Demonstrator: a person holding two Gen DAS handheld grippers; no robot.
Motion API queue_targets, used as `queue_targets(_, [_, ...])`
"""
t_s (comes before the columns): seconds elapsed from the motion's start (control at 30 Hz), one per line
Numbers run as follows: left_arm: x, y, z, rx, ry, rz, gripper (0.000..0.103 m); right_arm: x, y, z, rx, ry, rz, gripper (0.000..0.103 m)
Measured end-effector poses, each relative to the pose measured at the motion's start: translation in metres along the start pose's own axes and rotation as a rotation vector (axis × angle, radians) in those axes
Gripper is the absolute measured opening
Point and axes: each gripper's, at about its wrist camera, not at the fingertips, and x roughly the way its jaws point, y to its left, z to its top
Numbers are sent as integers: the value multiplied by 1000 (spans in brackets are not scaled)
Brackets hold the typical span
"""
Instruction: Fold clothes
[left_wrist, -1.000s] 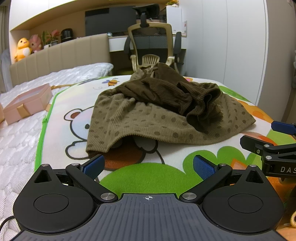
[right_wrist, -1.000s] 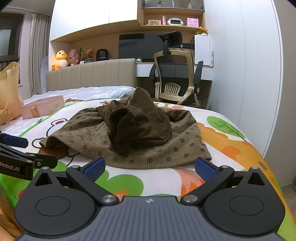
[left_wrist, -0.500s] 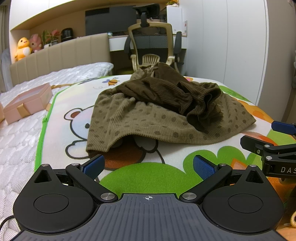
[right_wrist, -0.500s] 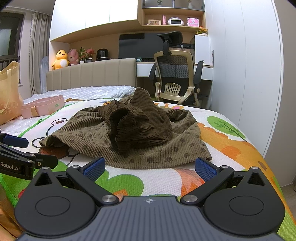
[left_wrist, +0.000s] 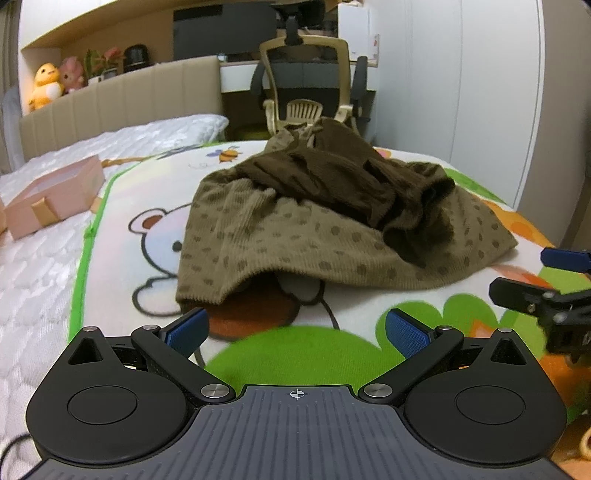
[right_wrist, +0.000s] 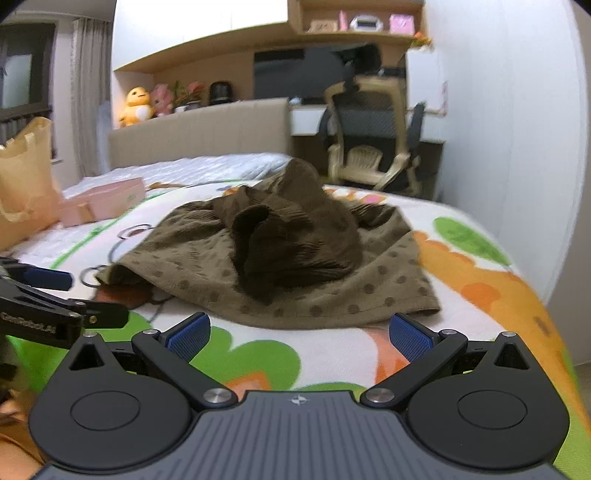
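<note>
Left wrist view: the brown garment (left_wrist: 332, 229) is seen lying in a crumpled heap on the cartoon-printed play mat (left_wrist: 332, 354) that covers the near part of the bed (left_wrist: 44, 266). A lighter, dotted layer is spread underneath, and a darker ribbed part is bunched on top of it toward 1 o'clock. No straight edges or stacked layers are shown, so the garment is judged not to be folded as it lies; flattening and folding are what is left, as far as can be told. The near hem is lifted slightly off the mat at 11 o'clock of the left gripper (left_wrist: 295, 328).

The left gripper's fingers are spread wide and released, with nothing between them, just short of that hem. In the right wrist view, the right gripper (right_wrist: 299, 332) is held likewise, its fingers parted and empty, with the hem of the garment (right_wrist: 280, 266) lying just beyond them at 12 o'clock.

A pink box (left_wrist: 51, 195) rests on the quilted bed at 10 o'clock, well apart from the heap. An office chair (left_wrist: 310, 88) is placed beyond the bed at 12 o'clock, and a tan bag (right_wrist: 26, 173) is seen at 9 o'clock in the right wrist view.
</note>
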Motion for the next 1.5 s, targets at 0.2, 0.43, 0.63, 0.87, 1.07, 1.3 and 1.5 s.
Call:
queue_targets(0.2, [20,30,40,-74,31,-118,103,37,-55,25,213,127,3,103])
queue_targets(0.43, [82,62,108,-62,52,-113,103,75,-83,55,149,162,-40,103])
queue_targets(0.63, [166,79,152,-77,83,-90,103,142,-91,104,147,206,20,103])
queue_targets(0.87, [220,95,149,-66,205,-112,103,195,-100,98,214,319,57,103])
queue_targets(1.07, [225,101,135,-94,213,-132,103,191,-89,90,133,284,35,103])
queue_targets(1.3, [219,103,143,-37,255,-167,103,178,-78,95,-29,200,44,102])
queue_targets(1.5, [205,125,173,-69,109,-200,103,186,-94,138,-19,105,68,88])
